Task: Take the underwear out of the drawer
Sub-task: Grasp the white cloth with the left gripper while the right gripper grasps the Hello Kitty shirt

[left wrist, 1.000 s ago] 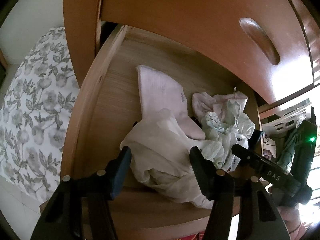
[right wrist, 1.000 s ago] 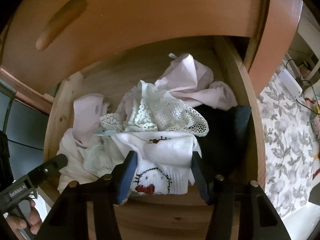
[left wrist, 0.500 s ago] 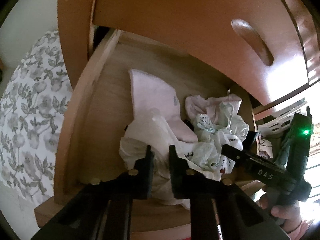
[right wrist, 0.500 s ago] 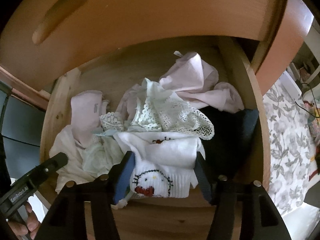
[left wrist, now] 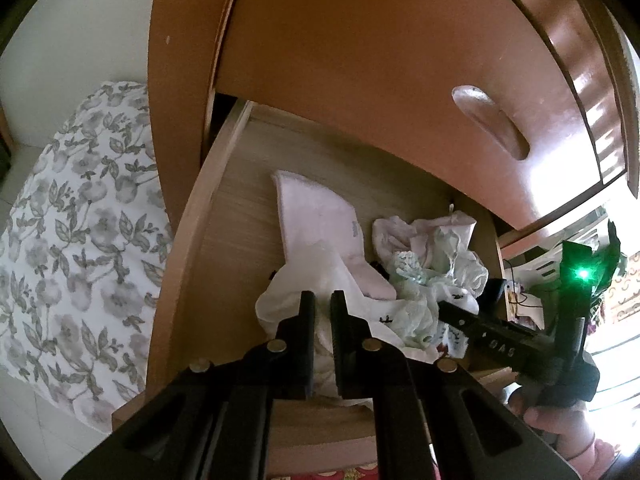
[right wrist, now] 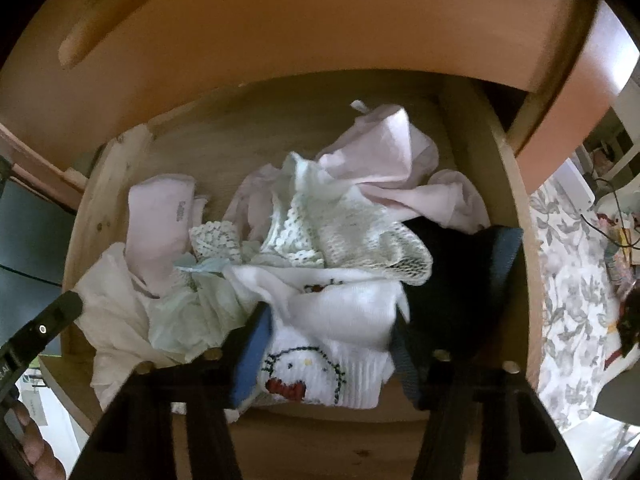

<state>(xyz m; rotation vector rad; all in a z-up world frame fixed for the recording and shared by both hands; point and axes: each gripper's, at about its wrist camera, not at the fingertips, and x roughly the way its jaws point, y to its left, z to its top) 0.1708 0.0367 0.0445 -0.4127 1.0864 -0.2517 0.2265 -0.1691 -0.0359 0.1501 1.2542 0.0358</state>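
Open wooden drawer w/ a heap of small garments inside.

Left tongs are pinched nearly together on a fold of white thin cloth at the drawer's near-front edge; fabric bunches up between the fingers and spills to either side. Just beyond these tongs lies a pale pink folded piece, flat on the drawer floor. Further to their right sits a crumpled pile of mint-green and white items.

Right tongs straddle a white knit item w/ a stitched cartoon face and red bow. Jaws are closing; the blue pads sit at its two sides, and the view is too blurred to tell if they press on it yet. Just beyond these tongs is a mint lace underwear piece, and behind that a pale pink crumpled garment. A dark navy garment lies right of the right tongs, against the drawer's side wall.

In the left view the right tongs show at lower right w/ a green light and a hand on the grip. A floral bedspread lies outside the drawer, left of the left tongs.
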